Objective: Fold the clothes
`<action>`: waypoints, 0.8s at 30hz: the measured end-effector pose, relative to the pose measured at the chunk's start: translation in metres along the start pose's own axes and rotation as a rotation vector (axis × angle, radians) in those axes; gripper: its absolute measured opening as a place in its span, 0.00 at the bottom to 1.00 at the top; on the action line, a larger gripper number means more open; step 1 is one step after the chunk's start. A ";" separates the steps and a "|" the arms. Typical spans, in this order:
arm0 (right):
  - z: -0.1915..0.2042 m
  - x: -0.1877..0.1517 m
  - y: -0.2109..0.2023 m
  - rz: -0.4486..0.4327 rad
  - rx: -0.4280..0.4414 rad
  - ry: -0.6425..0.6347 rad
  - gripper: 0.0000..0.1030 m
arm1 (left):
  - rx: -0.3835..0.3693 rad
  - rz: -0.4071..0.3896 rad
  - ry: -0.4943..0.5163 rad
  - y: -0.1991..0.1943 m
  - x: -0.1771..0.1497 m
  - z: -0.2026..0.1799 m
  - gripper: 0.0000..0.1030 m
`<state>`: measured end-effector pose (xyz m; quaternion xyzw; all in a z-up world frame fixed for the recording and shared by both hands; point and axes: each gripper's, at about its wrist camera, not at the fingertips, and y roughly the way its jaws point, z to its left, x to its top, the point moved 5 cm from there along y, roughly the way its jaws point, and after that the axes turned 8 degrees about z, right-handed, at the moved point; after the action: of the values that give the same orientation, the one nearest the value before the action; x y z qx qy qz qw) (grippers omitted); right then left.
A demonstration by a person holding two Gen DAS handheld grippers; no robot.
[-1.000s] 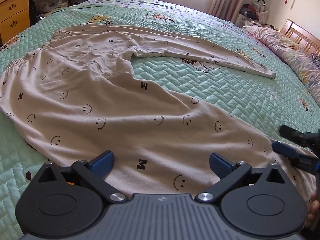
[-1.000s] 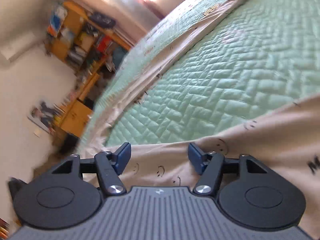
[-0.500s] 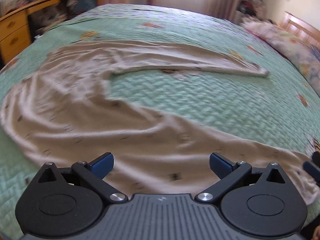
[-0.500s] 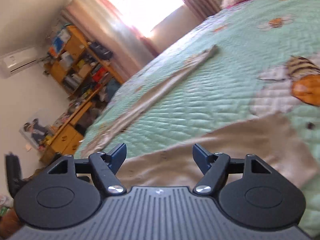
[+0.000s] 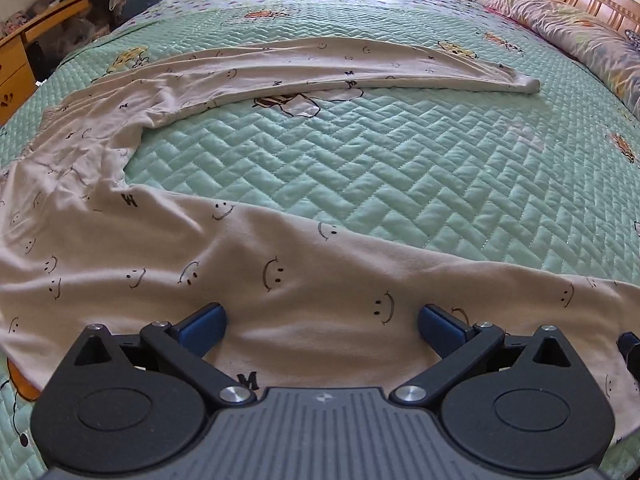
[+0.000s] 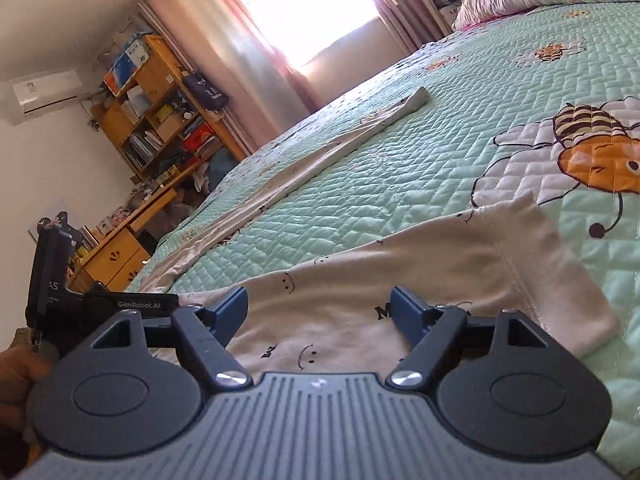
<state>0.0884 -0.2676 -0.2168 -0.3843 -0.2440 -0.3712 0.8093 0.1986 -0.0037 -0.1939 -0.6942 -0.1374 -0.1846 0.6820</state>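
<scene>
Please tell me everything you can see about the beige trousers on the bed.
The beige trousers look like soft knit cotton, printed with small black smiley faces and letters M. They lie flat but wrinkled on the green quilted bedspread, legs spread apart in a V. The far leg stretches out straight; the near leg ends in a stitched cuff. Both open grippers hover over the near leg, gripping nothing.

My left view looks steeply down over the pants and bed; my right skims low, tilted, toward the window. Both share the near leg.
</scene>
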 end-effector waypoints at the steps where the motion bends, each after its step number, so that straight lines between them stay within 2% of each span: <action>1: 0.001 -0.001 0.000 -0.001 0.002 -0.002 0.79 | 0.007 -0.001 0.009 0.000 0.000 -0.001 0.99; 4: 0.005 -0.002 0.000 0.001 0.004 -0.020 0.83 | 0.017 -0.007 0.025 0.001 -0.001 -0.004 0.99; 8: 0.005 -0.002 -0.002 0.005 0.016 -0.017 0.83 | -0.009 -0.012 -0.008 -0.006 0.001 0.001 0.98; 10: 0.004 -0.001 -0.004 0.003 0.027 -0.002 0.83 | -0.045 -0.047 -0.033 -0.020 0.001 0.002 0.95; 13: 0.002 0.000 -0.006 0.001 0.042 0.019 0.83 | -0.117 -0.090 0.030 -0.039 -0.005 -0.011 0.97; 15: -0.001 0.003 -0.008 0.010 0.060 0.047 0.82 | -0.172 -0.046 0.068 -0.037 -0.012 -0.024 0.97; 17: -0.013 0.008 -0.011 0.032 0.034 0.092 0.70 | -0.195 0.012 0.071 -0.026 -0.021 -0.030 0.97; 19: -0.027 0.012 -0.016 0.056 0.001 0.147 0.35 | -0.172 0.020 0.089 -0.017 -0.030 -0.031 0.97; 21: -0.045 0.013 -0.023 0.068 -0.008 0.213 0.19 | -0.164 -0.009 0.133 -0.018 -0.038 -0.034 0.99; 22: -0.050 0.013 -0.026 0.068 -0.018 0.218 0.16 | -0.161 -0.019 0.149 -0.018 -0.040 -0.035 0.99; 24: -0.051 0.014 -0.032 0.065 -0.040 0.215 0.16 | -0.163 -0.035 0.167 -0.019 -0.043 -0.034 0.99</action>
<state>0.0774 -0.3280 -0.2237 -0.3660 -0.1357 -0.3886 0.8347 0.1495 -0.0346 -0.1964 -0.7271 -0.0768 -0.2641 0.6291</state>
